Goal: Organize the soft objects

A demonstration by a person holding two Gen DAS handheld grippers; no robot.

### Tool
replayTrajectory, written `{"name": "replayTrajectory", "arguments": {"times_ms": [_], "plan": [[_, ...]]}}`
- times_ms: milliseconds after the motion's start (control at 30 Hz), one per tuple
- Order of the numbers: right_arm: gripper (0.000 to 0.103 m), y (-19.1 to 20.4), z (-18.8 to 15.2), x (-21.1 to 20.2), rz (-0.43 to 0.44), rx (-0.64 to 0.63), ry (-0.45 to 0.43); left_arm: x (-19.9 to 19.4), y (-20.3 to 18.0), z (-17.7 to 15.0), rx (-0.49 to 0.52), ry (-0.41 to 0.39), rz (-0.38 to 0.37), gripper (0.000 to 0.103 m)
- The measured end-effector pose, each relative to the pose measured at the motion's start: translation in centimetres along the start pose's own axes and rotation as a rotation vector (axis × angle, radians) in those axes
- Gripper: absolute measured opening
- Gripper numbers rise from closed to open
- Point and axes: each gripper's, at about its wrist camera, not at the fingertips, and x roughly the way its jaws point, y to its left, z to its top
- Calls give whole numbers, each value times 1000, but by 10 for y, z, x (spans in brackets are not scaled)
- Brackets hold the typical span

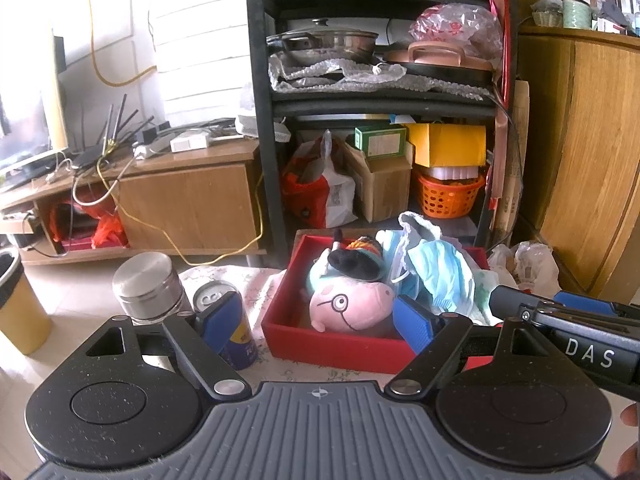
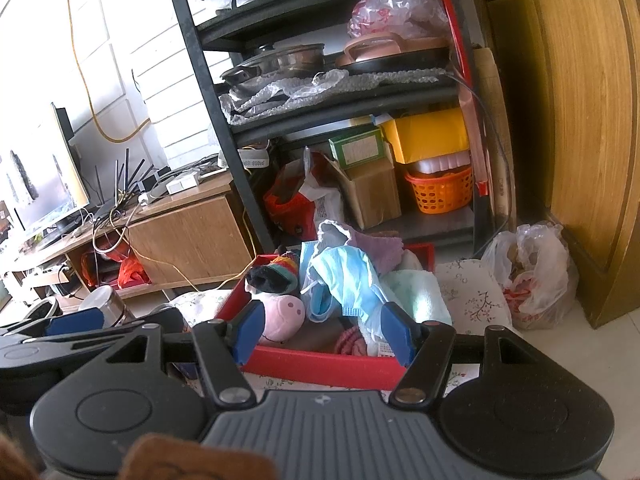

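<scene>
Looking from the left side, a yellow bin [image 1: 18, 308] stands on the floor, then a steel jar [image 1: 149, 289] and a drink can [image 1: 224, 320] stand on the tabletop [image 1: 256, 280] with its flowered cloth. The left gripper [image 1: 316, 322] hangs just before the red box [image 1: 332, 346], its jaws wide apart and holding nothing; one blue pad is in front of the can, the other at the box's near edge.

Inside the red box lie the soft things: a pink pig plush [image 1: 352, 302] with glasses at the near left, a dark striped sock [image 2: 276, 274] behind it, blue face masks [image 2: 344, 280] in the middle, a purple cloth [image 2: 380, 246] behind, and a pale green towel [image 2: 420, 294] at the right. The right gripper [image 2: 324, 334] hovers over the near wall of the box, jaws half apart, with nothing pressed between them as far as I can tell.

The box seems already filled, so I judge the work is near its end. To finish well, any loose piece, like the mask that hangs high, should be pressed down gently from above, taking a fold and not a thin strap.

The can and jar stand close to the left pad and could be knocked. Further right, a plastic bag [image 2: 532, 272] lies on the floor beside the wooden cabinet [image 2: 592, 120].
</scene>
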Motion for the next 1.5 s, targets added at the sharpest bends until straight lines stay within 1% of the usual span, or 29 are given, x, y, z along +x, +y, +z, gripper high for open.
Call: {"name": "replayTrajectory", "arguments": {"times_ms": [433, 567, 800, 967, 1033, 1133, 1200, 1367, 1500], "plan": [[36, 1, 3, -2, 0, 2, -6, -1, 2, 0, -7, -1, -17, 81], [36, 2, 3, -2, -1, 2, -7, 1, 4, 1, -21, 14, -32, 81], [36, 4, 6, -2, 4, 9, -15, -1, 4, 0, -15, -7, -29, 82], [36, 3, 5, -4, 17, 26, -30, -1, 10, 1, -70, 4, -67, 83], [36, 0, 4, -6, 38, 50, -36, -3, 13, 2, -87, -13, -80, 84], [36, 1, 6, -7, 51, 62, -47, -9, 9, 4, -39, -64, -56, 84], [36, 2, 5, -10, 44, 49, -67, -10, 8, 5, -34, -68, -52, 84], [36, 3, 5, -12, 51, 45, -79, -6, 14, 5, -71, -38, -96, 85], [36, 2, 4, -13, 57, 50, -86, -10, 12, 4, -46, -83, -70, 88]]}}
